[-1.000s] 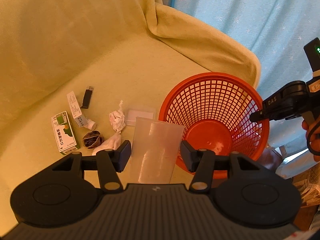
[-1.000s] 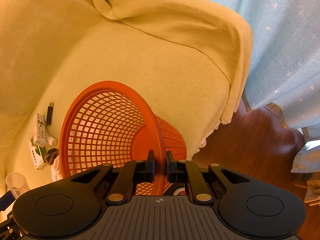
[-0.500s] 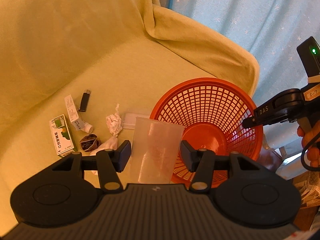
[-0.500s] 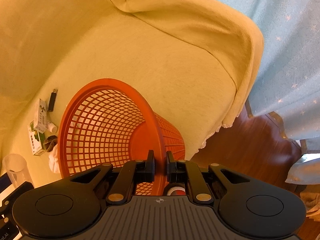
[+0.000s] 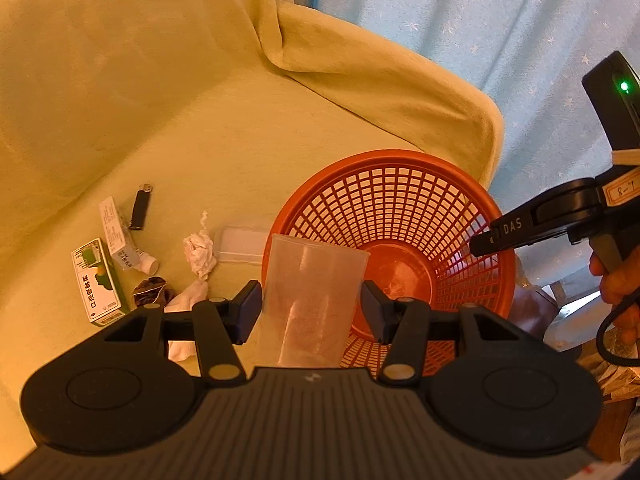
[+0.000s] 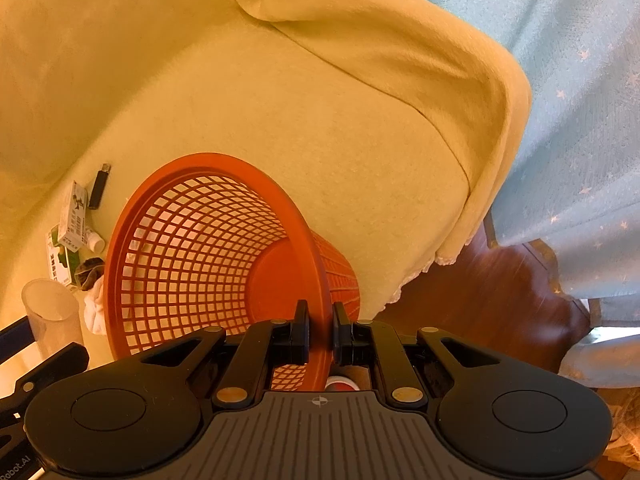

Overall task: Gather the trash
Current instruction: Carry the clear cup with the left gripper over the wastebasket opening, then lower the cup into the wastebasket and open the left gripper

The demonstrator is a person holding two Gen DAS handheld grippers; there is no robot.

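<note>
Your left gripper (image 5: 311,312) held a clear plastic cup (image 5: 312,300) upright, its pads pressed on both sides of the cup wall. The cup sat just left of the orange basket (image 5: 400,200), its rim overlapping the basket's near-left edge in the left wrist view.

Your right gripper (image 6: 320,334) was clamped on the basket's rim (image 6: 316,264), one pad inside and one outside. The basket was tilted, mouth turned toward the left, with its floor bare. In the left wrist view the right gripper reached in from the right, your hand (image 5: 618,280) on its handle.

The basket lay on a yellow cover (image 5: 200,120) draped over a seat. More trash lay on the cover, left of the basket:
- green-and-white box (image 5: 96,284), farthest left
- white box (image 5: 116,232) just beside it, with a small white bottle (image 5: 148,265) at its near end
- black lighter (image 5: 140,210), farther back
- crumpled tissue (image 5: 199,251)
- dark wad (image 5: 154,290), near the green box
- white cloth (image 5: 186,300), partly behind the left finger
- clear flat case (image 5: 240,240), touching the basket's left edge or just beside it; you could not tell which

A blue starred curtain (image 6: 580,100) hung to the right, with wood floor (image 6: 480,300) below it.
</note>
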